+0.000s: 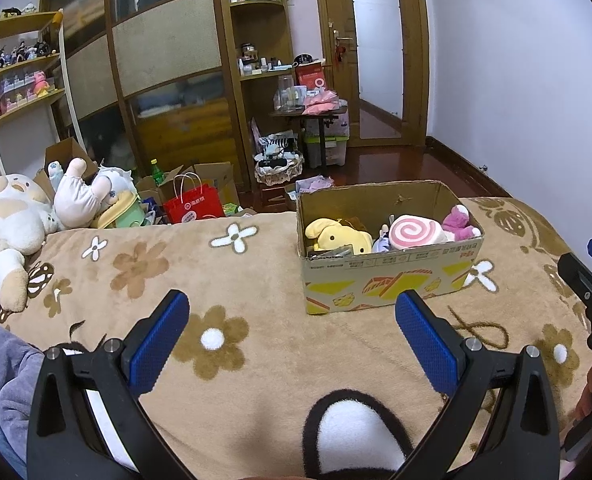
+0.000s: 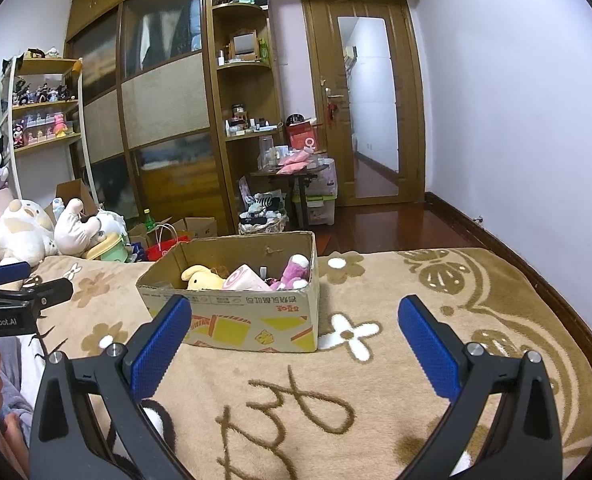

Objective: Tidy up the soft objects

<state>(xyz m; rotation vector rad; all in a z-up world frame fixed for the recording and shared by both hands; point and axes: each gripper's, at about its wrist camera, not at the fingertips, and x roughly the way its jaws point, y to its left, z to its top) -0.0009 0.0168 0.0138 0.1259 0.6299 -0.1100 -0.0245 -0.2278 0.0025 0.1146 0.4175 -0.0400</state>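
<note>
Both your left tongs (image 1: 292,312) and your right tongs (image 2: 294,318) stand wide and hold nothing, poised over the flowered blanket (image 1: 224,280) on the bed. The cardboard box (image 1: 388,280) sits at 1 o'clock of the left wrist view and at 11 o'clock of the right; in it lie a yellow plush (image 1: 338,238), a pink swirl cushion (image 1: 412,232) and a magenta plush (image 1: 458,220), packed close.

Risks, as judged from this pose: the box is light and open, so if you press down on its near wall or rim you may tip or slide it across the soft blanket. The large white plush (image 1: 10,216) and the pale doll (image 1: 82,196) lie at 9 o'clock by the bed's far edge; a careless reach could push them off onto the cluttered floor. A narrow pinch on so bulky a toy may slip.

Hidden: the box floor and any small items under the plushes; the white object between yellow plush and cushion cannot be identified.
</note>
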